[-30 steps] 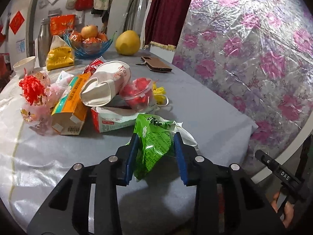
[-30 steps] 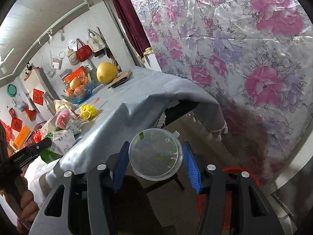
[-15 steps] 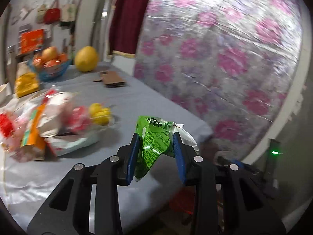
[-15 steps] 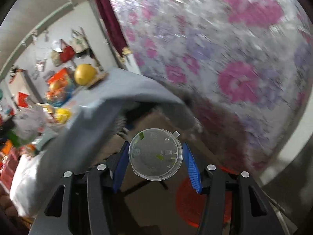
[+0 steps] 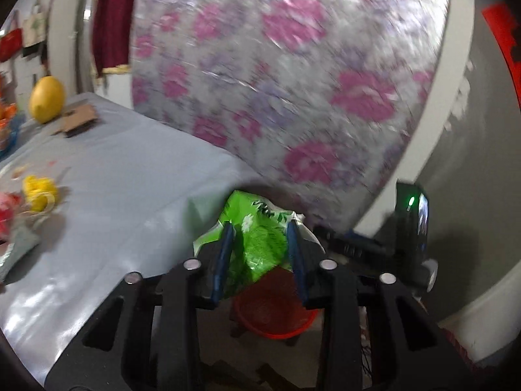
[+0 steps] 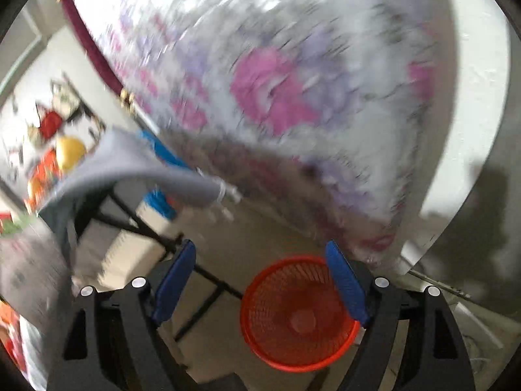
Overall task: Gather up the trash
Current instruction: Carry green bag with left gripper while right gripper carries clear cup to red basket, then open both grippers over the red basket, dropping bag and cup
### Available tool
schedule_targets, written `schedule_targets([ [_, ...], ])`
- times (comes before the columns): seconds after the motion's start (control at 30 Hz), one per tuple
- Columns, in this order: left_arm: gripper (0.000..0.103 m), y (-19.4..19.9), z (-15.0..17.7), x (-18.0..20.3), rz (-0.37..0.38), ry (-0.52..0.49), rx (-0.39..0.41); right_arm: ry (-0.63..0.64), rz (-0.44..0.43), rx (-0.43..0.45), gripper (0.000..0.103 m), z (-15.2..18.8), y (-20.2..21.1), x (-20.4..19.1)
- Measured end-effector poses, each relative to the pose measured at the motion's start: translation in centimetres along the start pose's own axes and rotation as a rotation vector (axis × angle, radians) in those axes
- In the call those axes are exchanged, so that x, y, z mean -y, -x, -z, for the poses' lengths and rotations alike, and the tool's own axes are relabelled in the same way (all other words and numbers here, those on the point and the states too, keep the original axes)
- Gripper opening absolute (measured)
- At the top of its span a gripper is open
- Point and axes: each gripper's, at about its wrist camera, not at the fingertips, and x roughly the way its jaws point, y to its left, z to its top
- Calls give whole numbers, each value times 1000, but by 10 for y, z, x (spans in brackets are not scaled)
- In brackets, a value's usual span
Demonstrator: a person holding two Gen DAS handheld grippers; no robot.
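Note:
My left gripper [image 5: 260, 228] is shut on a crumpled green wrapper [image 5: 257, 247] and its jaws are still closing on it. It hangs just past the table's edge, above a red mesh basket [image 5: 276, 312] on the floor. My right gripper [image 6: 260, 246] points down at the same red mesh basket [image 6: 257, 293]. Its jaws are opening wide and nothing is between them. A pale round patch shows at the basket's bottom; I cannot tell what it is.
The grey-clothed table [image 5: 130, 179] lies to the left with a yellow fruit [image 5: 45, 99], a brown wallet [image 5: 79, 123] and a yellow scrap [image 5: 39, 192]. A floral sheet [image 5: 293, 81] covers the wall behind. Black table legs [image 6: 195, 270] and a white tub [image 6: 153, 218] stand left of the basket.
The left gripper carried the green wrapper rightward off the table to above the red basket. The right gripper swung down over the basket, opened, and the clear round lid left its jaws.

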Motion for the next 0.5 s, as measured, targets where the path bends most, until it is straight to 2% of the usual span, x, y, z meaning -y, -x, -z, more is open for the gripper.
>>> schedule_targets([
  [0.1,27,-29,2,17,31,-34,-52,-24,-1,35,81,-5,8,7],
  [0.27,27,-105,19,36,66,-47,-211,-57,-10,47,81,-12,9,23],
  [0.33,31,-128,29,33,65,-24,-273,-69,-14,48,81,-15,10,29],
  [0.4,45,-144,35,29,75,-1,-321,-77,-17,51,81,-13,13,32],
  [0.5,49,-150,36,27,68,-2,-335,-87,-29,50,81,-13,12,34],
])
